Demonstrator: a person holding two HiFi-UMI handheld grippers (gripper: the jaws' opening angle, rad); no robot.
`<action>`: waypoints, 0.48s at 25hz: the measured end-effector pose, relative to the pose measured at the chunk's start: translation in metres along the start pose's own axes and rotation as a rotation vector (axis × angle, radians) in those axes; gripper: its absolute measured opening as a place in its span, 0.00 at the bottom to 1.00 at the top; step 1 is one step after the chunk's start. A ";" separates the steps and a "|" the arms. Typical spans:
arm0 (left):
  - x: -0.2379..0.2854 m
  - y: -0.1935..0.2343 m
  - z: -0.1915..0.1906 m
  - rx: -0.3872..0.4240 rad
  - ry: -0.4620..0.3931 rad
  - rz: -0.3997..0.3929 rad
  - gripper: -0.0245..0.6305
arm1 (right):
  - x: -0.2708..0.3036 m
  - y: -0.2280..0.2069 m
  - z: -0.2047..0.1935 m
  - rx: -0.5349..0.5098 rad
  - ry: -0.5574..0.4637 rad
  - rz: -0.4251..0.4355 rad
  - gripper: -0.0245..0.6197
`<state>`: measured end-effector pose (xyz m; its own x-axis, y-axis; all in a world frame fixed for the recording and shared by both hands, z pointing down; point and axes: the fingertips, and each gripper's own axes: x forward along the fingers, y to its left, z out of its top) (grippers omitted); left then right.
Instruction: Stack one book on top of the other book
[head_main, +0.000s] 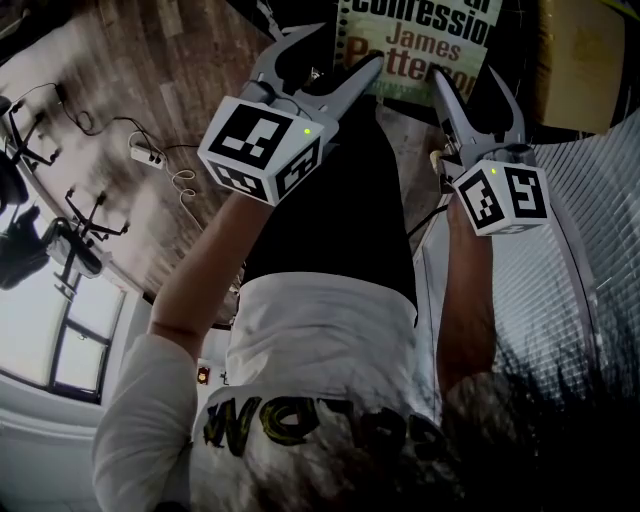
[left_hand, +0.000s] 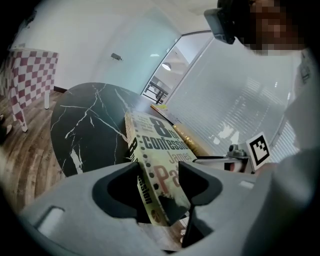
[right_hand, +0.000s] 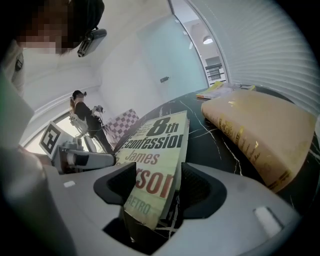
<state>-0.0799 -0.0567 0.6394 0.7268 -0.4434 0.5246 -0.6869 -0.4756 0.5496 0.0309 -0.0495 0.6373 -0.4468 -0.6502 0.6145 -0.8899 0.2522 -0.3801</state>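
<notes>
A paperback titled "8th Confession" lies on the black marble table. Its near end reaches toward me. My left gripper stands open, and the book's near left corner sits tilted in the gap between the jaws. My right gripper is open too, around the near right corner of the paperback. In the head view both grippers, left and right, point at the book's bottom edge. A thick tan hardcover lies flat on the table, to the right of the paperback and apart from it.
Yellow papers lie at the table's far side. A red-and-white checkered board stands on the wooden floor to the left. A person stands in the background. A wall with blinds runs along the right.
</notes>
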 end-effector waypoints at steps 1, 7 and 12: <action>0.001 0.001 -0.001 0.003 0.008 0.001 0.42 | 0.001 0.000 0.000 0.003 0.000 0.005 0.48; 0.003 0.001 -0.002 0.015 0.022 0.010 0.43 | 0.001 0.005 0.000 0.013 -0.007 0.020 0.45; 0.000 -0.002 0.001 0.019 0.025 0.020 0.43 | -0.001 0.007 0.003 0.004 0.002 0.016 0.45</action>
<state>-0.0781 -0.0562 0.6377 0.7127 -0.4341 0.5510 -0.7005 -0.4816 0.5266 0.0253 -0.0490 0.6320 -0.4607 -0.6451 0.6096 -0.8825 0.2596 -0.3922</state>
